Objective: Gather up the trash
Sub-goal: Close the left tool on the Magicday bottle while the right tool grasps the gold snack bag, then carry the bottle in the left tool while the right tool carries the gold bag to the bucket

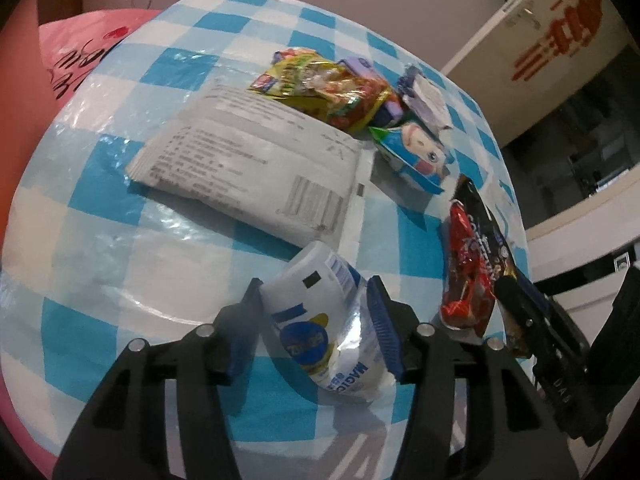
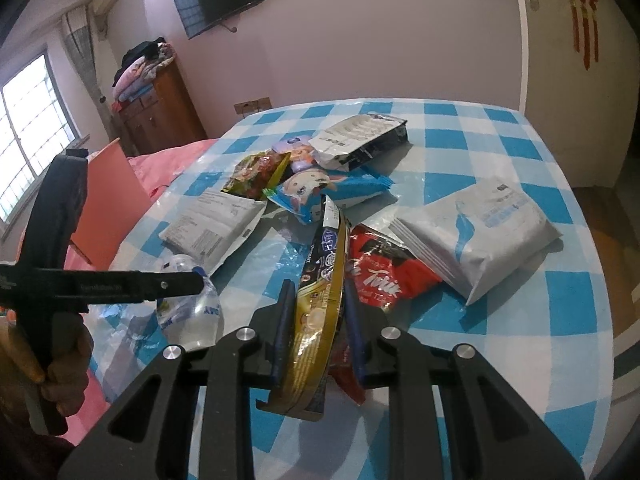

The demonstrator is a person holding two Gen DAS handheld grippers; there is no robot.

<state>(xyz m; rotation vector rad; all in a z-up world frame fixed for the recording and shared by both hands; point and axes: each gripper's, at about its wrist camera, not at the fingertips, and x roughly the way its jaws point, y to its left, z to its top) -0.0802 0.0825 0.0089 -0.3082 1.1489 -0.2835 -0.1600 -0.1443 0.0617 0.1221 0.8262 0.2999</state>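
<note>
My left gripper (image 1: pixel 318 320) reaches low over the checked tablecloth (image 1: pixel 100 240), jaws clamped on a crushed plastic bottle (image 1: pixel 320 316). My right gripper (image 2: pixel 316 324) pinches a gold-black wrapper (image 2: pixel 320 300) edge-up. Only the right wrist view shows the 2nd white pouch (image 2: pixel 476 236).

The print on the white pouch (image 1: pixel 244 160) is too blurred to read in the left wrist view, and the yellow wrapper (image 1: pixel 320 88) covers its far corner. In the right wrist view the left gripper (image 2: pixel 100 286) hides part of the bottle (image 2: pixel 192 304). The gold packet (image 2: pixel 320 300) covers part of the red wrapper (image 2: pixel 384 276), whose lettering shows only partly.
</note>
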